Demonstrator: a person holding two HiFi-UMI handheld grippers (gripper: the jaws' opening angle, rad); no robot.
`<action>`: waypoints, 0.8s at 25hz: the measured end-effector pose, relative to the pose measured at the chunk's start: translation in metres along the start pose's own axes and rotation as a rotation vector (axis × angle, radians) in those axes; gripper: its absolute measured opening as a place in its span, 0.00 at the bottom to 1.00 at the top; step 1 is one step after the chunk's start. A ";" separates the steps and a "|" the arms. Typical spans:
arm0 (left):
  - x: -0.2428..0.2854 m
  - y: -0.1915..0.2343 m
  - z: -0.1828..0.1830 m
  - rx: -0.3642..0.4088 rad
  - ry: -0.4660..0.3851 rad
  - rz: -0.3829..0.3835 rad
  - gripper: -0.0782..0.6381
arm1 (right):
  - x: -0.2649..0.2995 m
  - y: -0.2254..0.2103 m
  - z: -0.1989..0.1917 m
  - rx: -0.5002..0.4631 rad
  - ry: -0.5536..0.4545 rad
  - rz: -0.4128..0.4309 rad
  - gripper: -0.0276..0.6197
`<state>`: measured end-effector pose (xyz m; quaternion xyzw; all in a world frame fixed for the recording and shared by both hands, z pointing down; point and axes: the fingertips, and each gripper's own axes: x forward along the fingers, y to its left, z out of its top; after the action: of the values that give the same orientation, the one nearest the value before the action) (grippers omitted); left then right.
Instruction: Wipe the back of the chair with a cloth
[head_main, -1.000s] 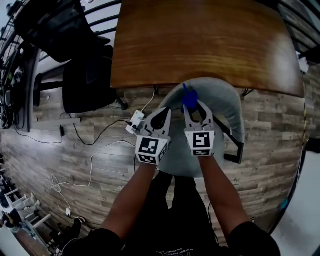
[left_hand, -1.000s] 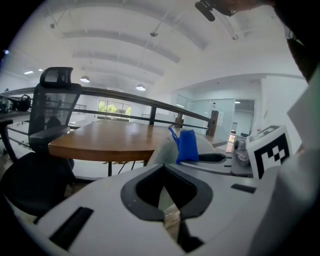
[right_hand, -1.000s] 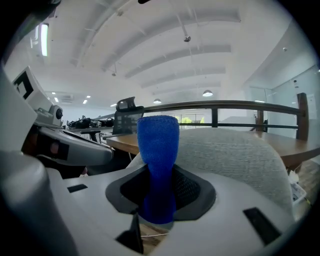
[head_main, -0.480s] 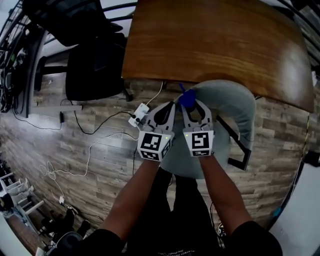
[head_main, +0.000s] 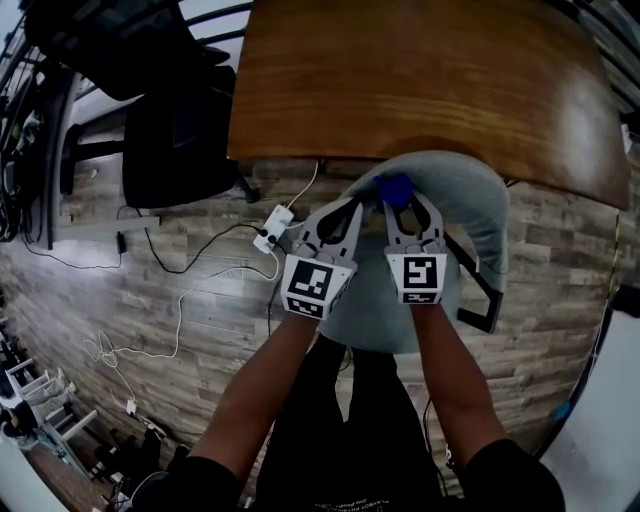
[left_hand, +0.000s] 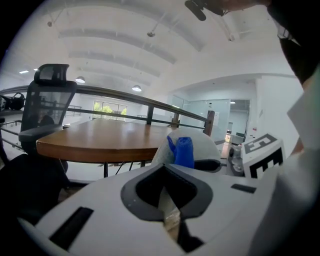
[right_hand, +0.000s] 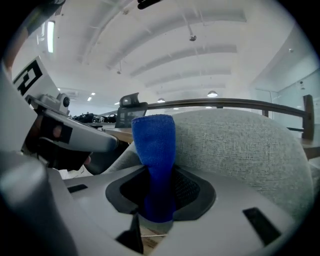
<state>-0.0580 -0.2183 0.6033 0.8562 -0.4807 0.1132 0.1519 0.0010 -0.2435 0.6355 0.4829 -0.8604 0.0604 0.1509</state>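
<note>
Right tongs (head_main: 398, 200) pinch the blue cloth (right_hand: 157, 150) at its lower end. The rest of it stands up out of the jaws as a rolled or folded wad. Left tongs (head_main: 350, 208) are pressed together with nothing between them, just beside the right pair and off the chair's left edge.

The cloth is at the top edge of the grey chair (head_main: 470, 200). It sits up against the upholstered back (right_hand: 240, 145), on its left part, and looks to be touching. The chair is tucked under the wooden table (head_main: 400, 80), and the person stands behind it.

Handling, as a guess:
- **Cloth:** it's light, soft knit with no stiffness of its own, and stands only because it is bunched. It won't slip much in the jaws but will flop and fold under pressure.
- **Grip:** holding it low on the bunch, as now, leaves a fair pad free to rub with. A grip nearer the tip would leave too little cloth, and the jaws could scrape the fabric.
- **Back:** it's coarse woven fabric over padding, so it should give a bit and drag on the cloth. A firm pinch is needed or the wad could pull out.
- **Chair:** it may shift if pushed hard, and the free left tongs could steady it.
</note>
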 end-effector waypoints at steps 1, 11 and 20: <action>0.002 -0.002 0.001 -0.006 -0.001 -0.002 0.12 | 0.000 -0.004 -0.002 -0.011 0.003 -0.002 0.22; 0.022 -0.034 0.003 0.023 0.003 -0.076 0.12 | -0.008 -0.028 -0.009 -0.006 0.011 -0.044 0.22; 0.040 -0.037 -0.007 0.036 0.032 -0.076 0.12 | -0.025 -0.067 -0.018 0.016 0.019 -0.170 0.22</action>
<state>-0.0062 -0.2292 0.6180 0.8745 -0.4431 0.1298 0.1482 0.0737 -0.2539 0.6417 0.5548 -0.8144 0.0587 0.1597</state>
